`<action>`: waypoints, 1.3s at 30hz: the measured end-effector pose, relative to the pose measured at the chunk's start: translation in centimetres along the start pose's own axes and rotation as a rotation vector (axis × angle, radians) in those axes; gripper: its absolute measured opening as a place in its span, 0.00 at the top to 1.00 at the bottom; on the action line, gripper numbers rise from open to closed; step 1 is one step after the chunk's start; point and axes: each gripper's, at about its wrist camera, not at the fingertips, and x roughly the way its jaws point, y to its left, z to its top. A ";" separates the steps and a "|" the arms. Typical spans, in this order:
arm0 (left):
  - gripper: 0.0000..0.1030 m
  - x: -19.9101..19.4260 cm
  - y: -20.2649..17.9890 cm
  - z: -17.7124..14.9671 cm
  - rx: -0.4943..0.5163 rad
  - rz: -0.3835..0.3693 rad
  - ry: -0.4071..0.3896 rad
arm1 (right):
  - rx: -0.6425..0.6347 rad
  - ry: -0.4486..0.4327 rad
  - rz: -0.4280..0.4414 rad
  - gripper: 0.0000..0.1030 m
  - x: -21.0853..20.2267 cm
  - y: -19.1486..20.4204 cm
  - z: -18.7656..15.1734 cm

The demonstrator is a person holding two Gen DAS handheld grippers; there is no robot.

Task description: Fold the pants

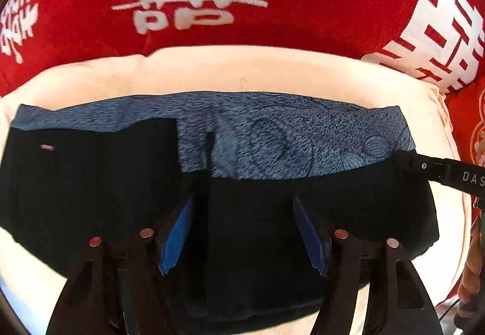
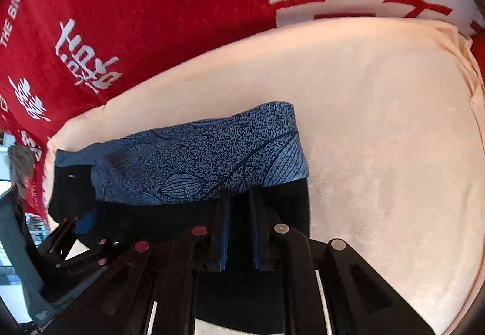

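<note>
The black pants point(image 1: 91, 183) lie folded on a cream cloth point(image 1: 242, 71), their blue patterned waistband point(image 1: 288, 135) at the far edge. My left gripper point(image 1: 242, 204) is open just above the black fabric, its blue pads point(image 1: 177, 241) wide apart. My right gripper point(image 2: 239, 198) has its jaws close together with black pants fabric point(image 2: 182, 220) between them, just below the patterned waistband point(image 2: 197, 159). The right gripper also shows at the right edge of the left wrist view point(image 1: 445, 174).
A red blanket with white characters point(image 1: 288, 1) lies beyond the cream cloth. It also shows in the right wrist view point(image 2: 121, 17). The cream cloth point(image 2: 379, 138) spreads to the right of the pants.
</note>
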 end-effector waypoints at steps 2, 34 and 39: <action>0.23 -0.3 0.2 -0.5 0.005 0.025 0.015 | -0.027 0.011 0.018 0.87 -0.3 0.2 -1.0; 0.23 -5.5 16.9 -6.8 -0.305 0.044 0.100 | -0.212 0.044 -0.026 0.40 -0.4 15.6 -7.7; 0.23 -5.2 21.4 -7.0 -0.362 0.058 0.115 | -0.264 0.058 -0.049 0.40 1.9 20.2 -6.4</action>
